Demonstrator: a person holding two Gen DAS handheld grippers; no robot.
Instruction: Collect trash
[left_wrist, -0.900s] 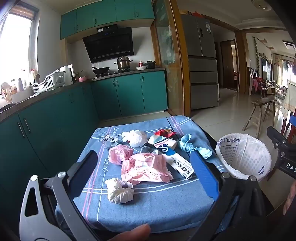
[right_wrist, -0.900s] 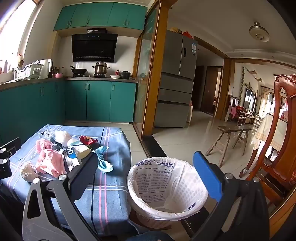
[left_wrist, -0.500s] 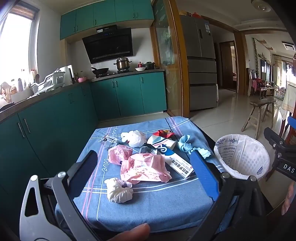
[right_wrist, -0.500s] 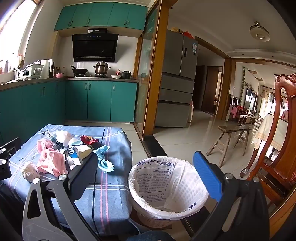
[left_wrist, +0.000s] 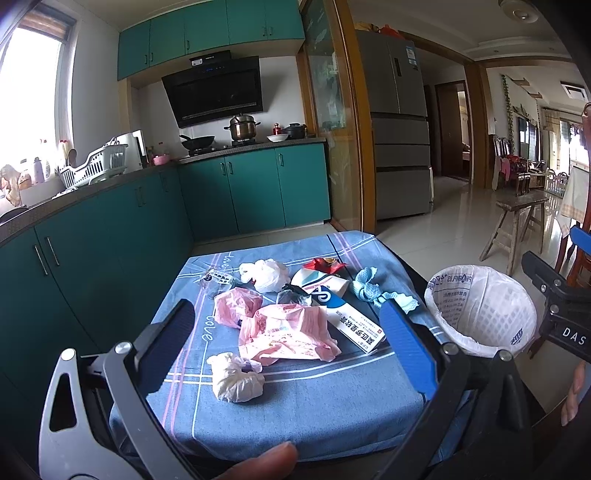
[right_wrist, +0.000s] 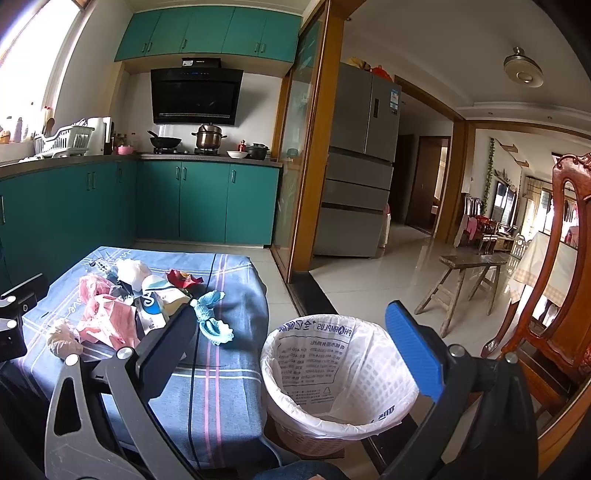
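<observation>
Both jaws stand wide apart and empty: the left gripper (left_wrist: 284, 350) hovers over the crumpled white tissue wad (left_wrist: 236, 376) and pink plastic wrapper (left_wrist: 288, 328) on the blue striped cloth (left_wrist: 314, 413); the right gripper (right_wrist: 295, 350) faces the white-lined wastebasket (right_wrist: 332, 387). Collection seems unstarted; next, lower onto one scrap and close.

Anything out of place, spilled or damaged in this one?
Only the expected litter: crumpled pink bags, a white wad, a long printed box and blue scraps lie scattered on the blue cloth. The lined bin stands upright, seemingly empty. Nothing spilled.
</observation>
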